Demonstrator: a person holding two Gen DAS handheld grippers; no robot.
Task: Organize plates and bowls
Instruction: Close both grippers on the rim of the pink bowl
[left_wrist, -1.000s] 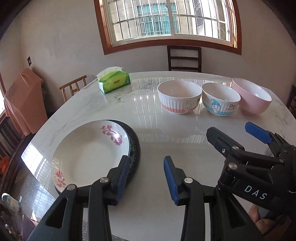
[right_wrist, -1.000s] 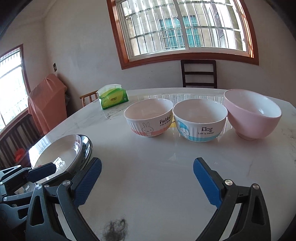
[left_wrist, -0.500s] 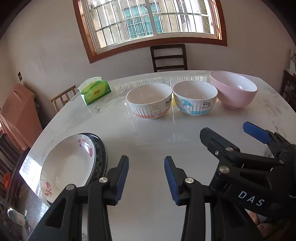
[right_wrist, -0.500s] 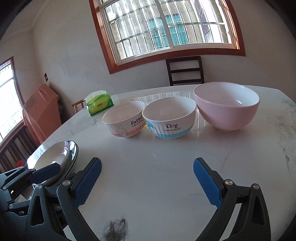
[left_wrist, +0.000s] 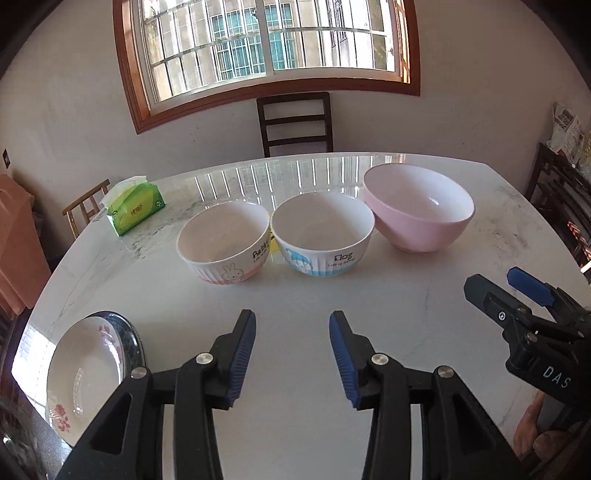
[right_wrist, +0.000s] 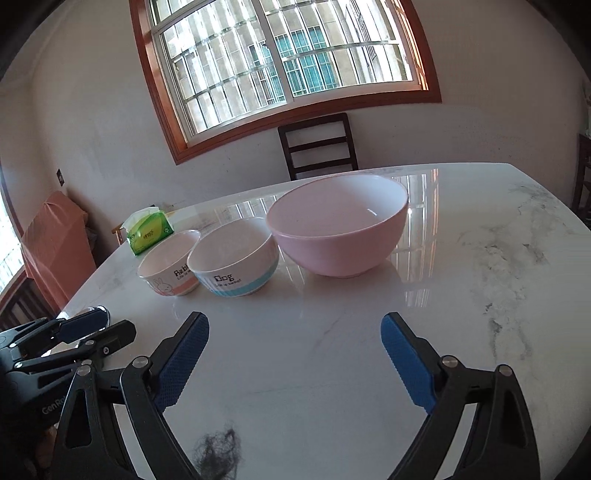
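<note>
Three bowls stand in a row on the marble table (left_wrist: 369, 332): a white rabbit bowl (left_wrist: 223, 243), a white-and-blue dog bowl (left_wrist: 322, 238) and a larger pink bowl (left_wrist: 419, 206). They also show in the right wrist view: rabbit bowl (right_wrist: 168, 271), dog bowl (right_wrist: 232, 264), pink bowl (right_wrist: 338, 229). A white flowered plate (left_wrist: 85, 369) lies on a dark plate at the table's left front edge. My left gripper (left_wrist: 292, 354) is open and empty, short of the bowls. My right gripper (right_wrist: 293, 363) is open and empty, in front of the pink bowl.
A green tissue pack (left_wrist: 135, 210) sits at the table's far left. A dark wooden chair (left_wrist: 295, 123) stands behind the table under the window. A clump of dark hair (right_wrist: 218, 450) lies on the table near my right gripper.
Both grippers have turned right, away from the stacked plates and toward the bowls. The bowls now sit nearer and more central in both views. Both stay open.
</note>
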